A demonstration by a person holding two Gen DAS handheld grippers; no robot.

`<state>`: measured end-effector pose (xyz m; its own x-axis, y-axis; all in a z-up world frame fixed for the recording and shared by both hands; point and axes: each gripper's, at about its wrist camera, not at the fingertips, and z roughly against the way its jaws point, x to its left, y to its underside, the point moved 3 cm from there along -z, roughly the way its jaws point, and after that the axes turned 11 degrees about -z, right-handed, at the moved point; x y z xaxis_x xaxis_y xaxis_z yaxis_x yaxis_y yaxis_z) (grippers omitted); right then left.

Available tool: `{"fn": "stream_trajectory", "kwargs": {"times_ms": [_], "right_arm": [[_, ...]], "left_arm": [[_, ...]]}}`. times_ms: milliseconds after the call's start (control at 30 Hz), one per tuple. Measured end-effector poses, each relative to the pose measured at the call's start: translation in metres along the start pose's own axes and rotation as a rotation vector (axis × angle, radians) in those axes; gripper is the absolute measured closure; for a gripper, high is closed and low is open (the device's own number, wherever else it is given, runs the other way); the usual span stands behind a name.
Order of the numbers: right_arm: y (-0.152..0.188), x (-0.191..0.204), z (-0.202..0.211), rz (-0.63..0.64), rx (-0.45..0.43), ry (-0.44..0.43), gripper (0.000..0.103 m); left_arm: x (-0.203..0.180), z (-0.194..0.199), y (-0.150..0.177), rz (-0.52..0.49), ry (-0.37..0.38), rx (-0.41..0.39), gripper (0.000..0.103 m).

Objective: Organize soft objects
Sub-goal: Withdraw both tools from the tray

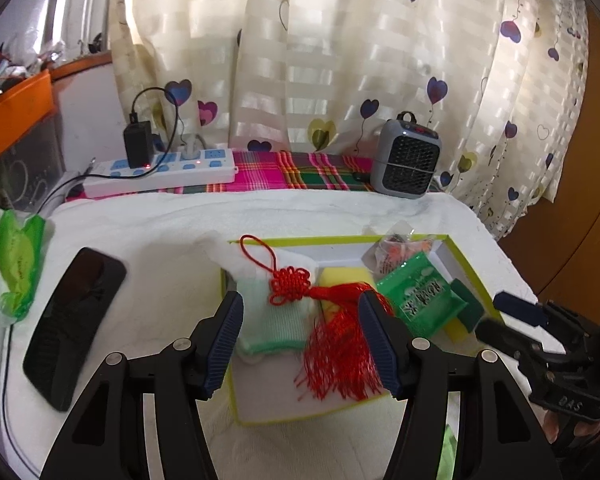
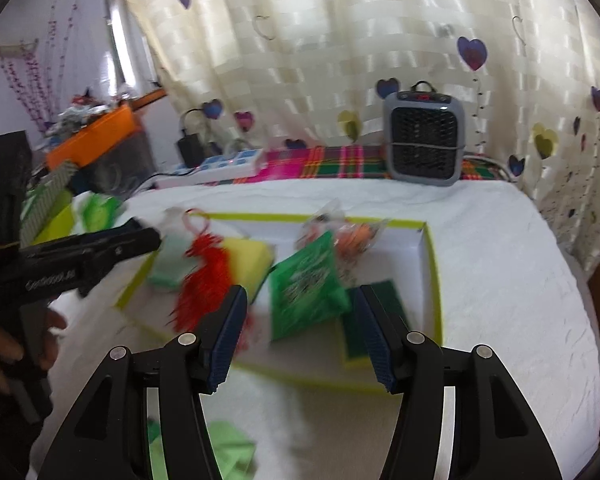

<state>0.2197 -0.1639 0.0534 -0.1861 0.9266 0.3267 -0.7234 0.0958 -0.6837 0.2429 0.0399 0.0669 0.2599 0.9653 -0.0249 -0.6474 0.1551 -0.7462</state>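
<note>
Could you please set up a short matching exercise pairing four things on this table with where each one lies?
Things:
1. red knot tassel
2. black phone
3. grey heater
4. green packet

Places:
A. back of the table, by the curtain
B. on the white cloth, left of the tray
C. in the tray, right part
D. in the tray, across the pale green cloth

Pairs: 1-D, 2-B, 3-A, 4-C

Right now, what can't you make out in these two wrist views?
- Yellow sponge, left view: mostly covered by the red tassel and green packet.
- Packet print, right view: motion blur smears it.
- Small snack bag, left view: contents too small to tell.
- Green cloth, right view: cut off behind the right gripper.
- Orange bin, left view: cut by the edge.
</note>
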Motion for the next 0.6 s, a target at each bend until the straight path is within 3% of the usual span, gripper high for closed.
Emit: {"fn": "stream_trajectory", "kwargs": {"times_ms": [167,267,600], "right_arm": [[0.02,0.007,0.02,0.014,0.041,-0.088,0.046],[0.037,0.014,0.028,0.026,0.087,-0.143,0.04],[0.092,0.039,0.022,0.111,0.218,-0.165,0.036]], "left_arm": [[-0.003,0.021,0.01,0.005,0.003,-0.023,0.043],[-0.005,0.03,0.018,0.003,0.004,-0.029,0.043],[-0.005,0.044,0.049,0.035,0.028,-0.008,0.043]]}}
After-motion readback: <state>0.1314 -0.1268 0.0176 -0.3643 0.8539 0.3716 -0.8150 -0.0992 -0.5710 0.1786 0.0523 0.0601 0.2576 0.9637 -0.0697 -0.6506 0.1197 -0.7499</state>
